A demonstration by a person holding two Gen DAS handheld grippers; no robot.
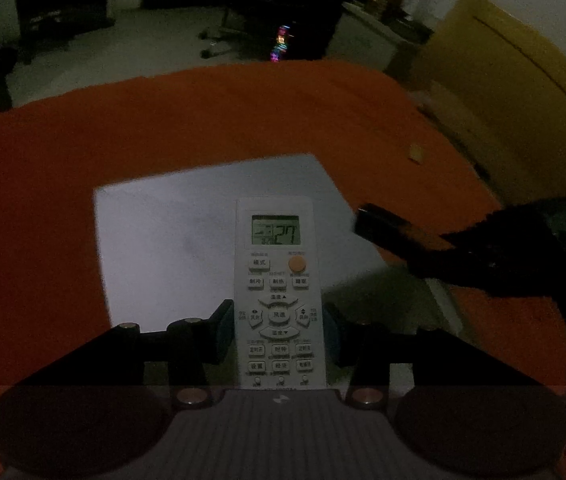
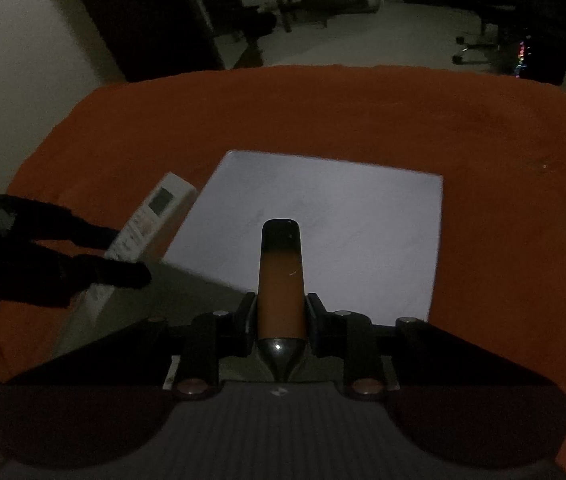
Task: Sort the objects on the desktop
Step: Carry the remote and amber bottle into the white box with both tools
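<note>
Left tool (image 1: 279, 334) clamped on remote (image 1: 277, 280), right tool (image 2: 281, 320) on orange-black stick (image 2: 282, 280), both lengthwise forward.

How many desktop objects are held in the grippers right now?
2. The white remote control is clamped in the left gripper; the orange pen-like item is clamped in the right gripper, over the white sheet.
</note>
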